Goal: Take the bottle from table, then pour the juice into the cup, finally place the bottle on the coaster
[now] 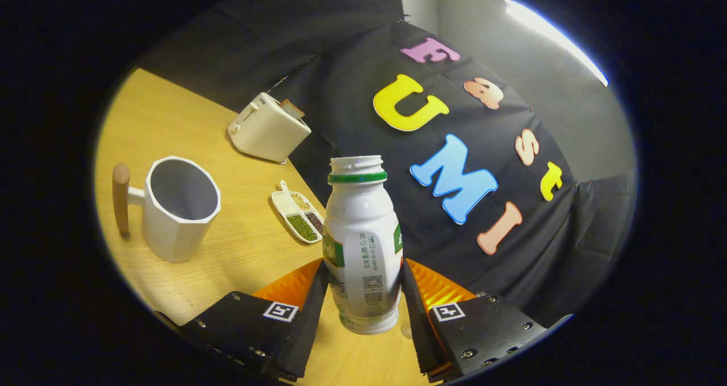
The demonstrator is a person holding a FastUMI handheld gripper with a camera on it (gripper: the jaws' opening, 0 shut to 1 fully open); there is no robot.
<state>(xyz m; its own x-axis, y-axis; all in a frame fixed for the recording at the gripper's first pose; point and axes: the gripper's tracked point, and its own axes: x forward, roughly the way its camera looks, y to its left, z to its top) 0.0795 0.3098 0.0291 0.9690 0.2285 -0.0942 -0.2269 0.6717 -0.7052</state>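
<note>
A white bottle (363, 244) with a green neck ring and no cap stands between my fingers, and my gripper (363, 295) is shut on its lower body. Its base hangs a little above the wooden table (238, 250), and the whole scene looks tilted. To the left, beyond the fingers, sits a white faceted cup (179, 207) with a wooden handle, its inside looking empty. I see no coaster from here.
A white toaster (268, 128) with a slice in it stands at the table's far edge against the black cloth wall. A small white divided dish (298, 214) of beans and seeds lies between the cup and the bottle.
</note>
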